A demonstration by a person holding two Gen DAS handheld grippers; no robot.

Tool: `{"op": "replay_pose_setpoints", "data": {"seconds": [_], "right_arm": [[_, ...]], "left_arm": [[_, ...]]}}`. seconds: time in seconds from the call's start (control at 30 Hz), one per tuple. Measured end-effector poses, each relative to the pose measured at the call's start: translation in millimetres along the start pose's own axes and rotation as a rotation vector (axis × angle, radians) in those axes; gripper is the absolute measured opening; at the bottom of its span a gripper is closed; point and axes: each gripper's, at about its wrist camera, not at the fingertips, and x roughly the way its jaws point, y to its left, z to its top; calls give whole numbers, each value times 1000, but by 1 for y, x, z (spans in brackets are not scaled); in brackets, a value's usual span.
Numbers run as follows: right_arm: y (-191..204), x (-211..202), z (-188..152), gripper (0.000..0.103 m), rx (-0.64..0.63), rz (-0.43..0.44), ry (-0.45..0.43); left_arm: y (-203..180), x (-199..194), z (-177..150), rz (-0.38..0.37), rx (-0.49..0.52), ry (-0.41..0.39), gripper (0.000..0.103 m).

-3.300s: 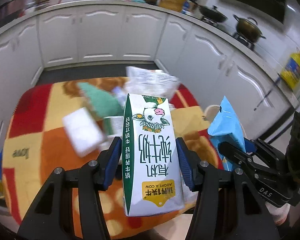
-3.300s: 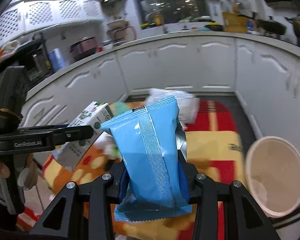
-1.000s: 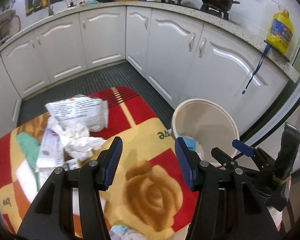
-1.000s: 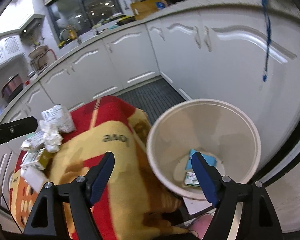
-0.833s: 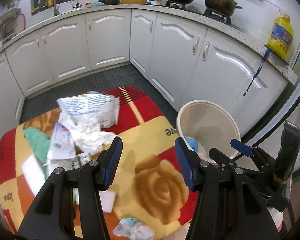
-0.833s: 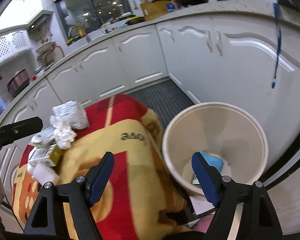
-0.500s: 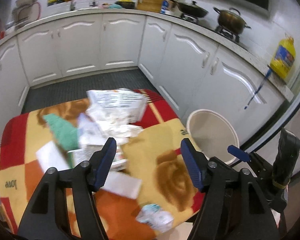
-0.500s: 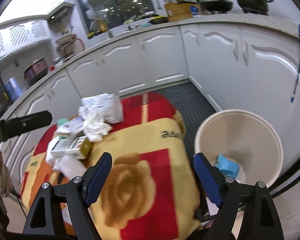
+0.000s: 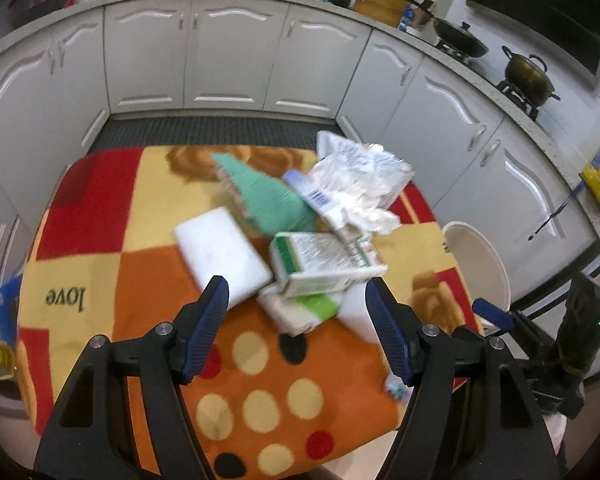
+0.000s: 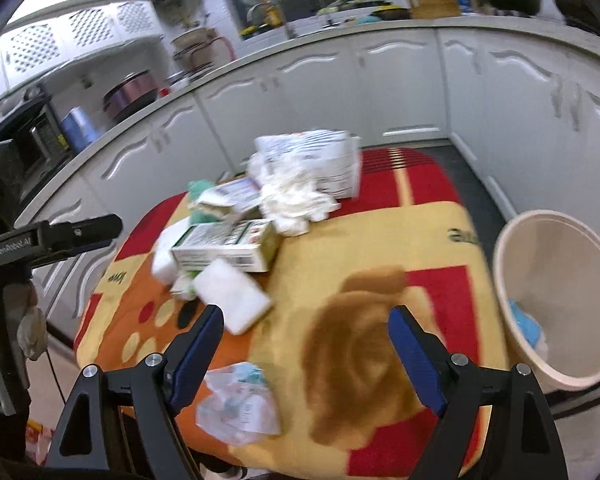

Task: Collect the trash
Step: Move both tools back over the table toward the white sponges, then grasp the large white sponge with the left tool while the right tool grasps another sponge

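The desk [image 9: 100,208], under a patterned blanket, carries the remaining trash heaped at its middle, and the bin [image 10: 512,248] stands just beside one edge, evidently to keep each carry short. The left gripper [image 9: 296,304], jaws just widened and empty, faces the milk carton [image 9: 324,264]. The right gripper [image 10: 306,330] is likewise agape and empty, nearer the crumpled plastic wrapper [image 10: 236,404].

Trash pile [image 9: 300,236] on blanket [image 9: 100,240], bin [image 10: 556,300] beside.
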Motion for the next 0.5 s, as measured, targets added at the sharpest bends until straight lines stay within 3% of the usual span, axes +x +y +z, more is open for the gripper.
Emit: {"op": "replay_pose_setpoints", "data": {"seconds": [0.2, 0.33, 0.5], "right_arm": [[30, 35, 8, 82, -124, 71, 78], [46, 60, 15, 82, -214, 67, 128], [54, 86, 18, 61, -251, 85, 169]], "left_arm": [[31, 18, -4, 35, -78, 25, 70], [51, 38, 3, 60, -140, 36, 70], [67, 68, 17, 79, -201, 57, 70]]}}
